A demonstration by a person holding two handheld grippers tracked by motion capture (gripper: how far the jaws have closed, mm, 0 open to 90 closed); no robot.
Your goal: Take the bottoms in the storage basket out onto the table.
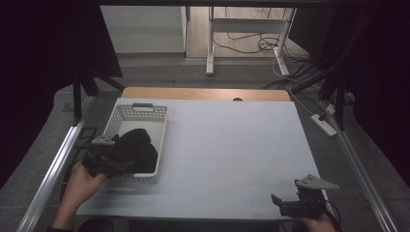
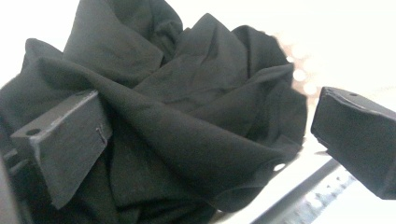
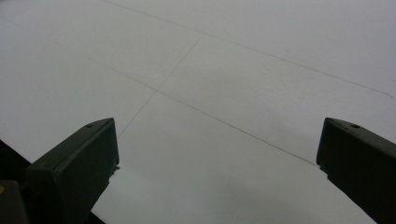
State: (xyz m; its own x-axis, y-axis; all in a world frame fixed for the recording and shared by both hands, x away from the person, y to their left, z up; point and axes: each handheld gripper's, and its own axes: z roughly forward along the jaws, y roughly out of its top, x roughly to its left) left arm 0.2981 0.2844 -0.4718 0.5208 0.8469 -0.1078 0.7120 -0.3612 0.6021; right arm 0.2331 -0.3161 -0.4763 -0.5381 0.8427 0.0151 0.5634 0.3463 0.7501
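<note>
Black cloth heaped in white basket, left of centre in high view. Left gripper at basket's near edge, jaws spread wide around bundle, likely lining up grasp. Right gripper, lower right, unclenched over bare table, idle.

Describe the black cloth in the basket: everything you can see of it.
The black cloth is a soft, matte fabric, crumpled into a loose heap with deep folds and no visible print. It lies in the near half of the white perforated basket at the table's left side, rising above the rim. The left claw stands open around it, one jaw pressed into the folds, the other apart from the fabric at its edge. A small pale dot shows near the hem; what it is cannot be told.
</note>
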